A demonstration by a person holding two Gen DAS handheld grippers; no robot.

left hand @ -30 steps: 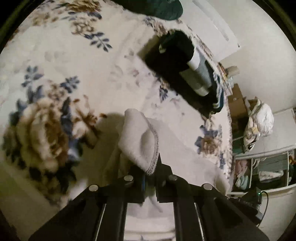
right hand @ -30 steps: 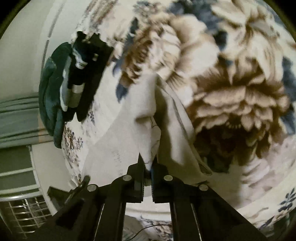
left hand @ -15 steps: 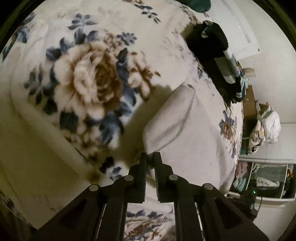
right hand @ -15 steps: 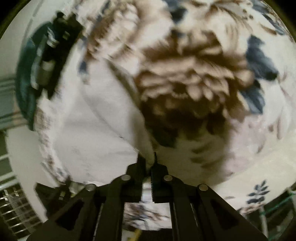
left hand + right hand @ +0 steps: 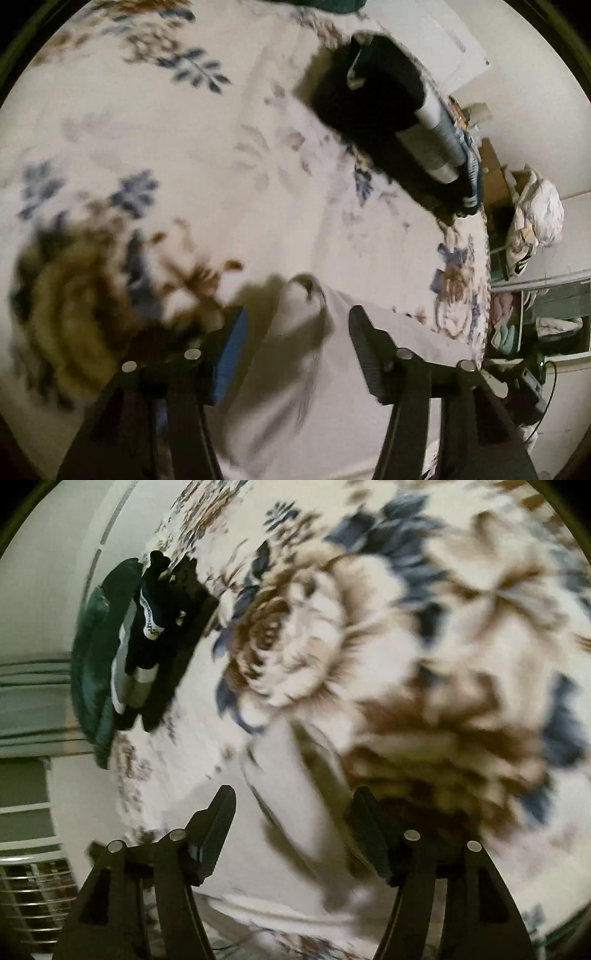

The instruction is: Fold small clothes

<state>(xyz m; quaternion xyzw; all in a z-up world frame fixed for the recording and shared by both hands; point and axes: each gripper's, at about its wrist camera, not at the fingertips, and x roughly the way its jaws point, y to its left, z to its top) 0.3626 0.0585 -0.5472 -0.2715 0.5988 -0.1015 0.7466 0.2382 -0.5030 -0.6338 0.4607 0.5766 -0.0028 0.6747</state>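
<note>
Two claws stand with jaws apart, empty, over the cream floral fleece blanket (image 5: 229, 155) on the bed. Nearest them lies the pale grey small cloth garment (image 5: 295, 369), flat, its long axis running away from the left claw (image 5: 295, 332) and slantwise under the right claw (image 5: 291, 812). Beyond it sits the dark folded clothes pile (image 5: 384, 110); its white waistband lettering is unreadable.

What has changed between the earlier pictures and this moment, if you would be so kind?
Both tools have let go: the left tool and the right tool, each clamped on the pale garment a second ago, now stand open, and the cloth lies released on the floral blanket. The dark folded pile stays where it was.
</note>
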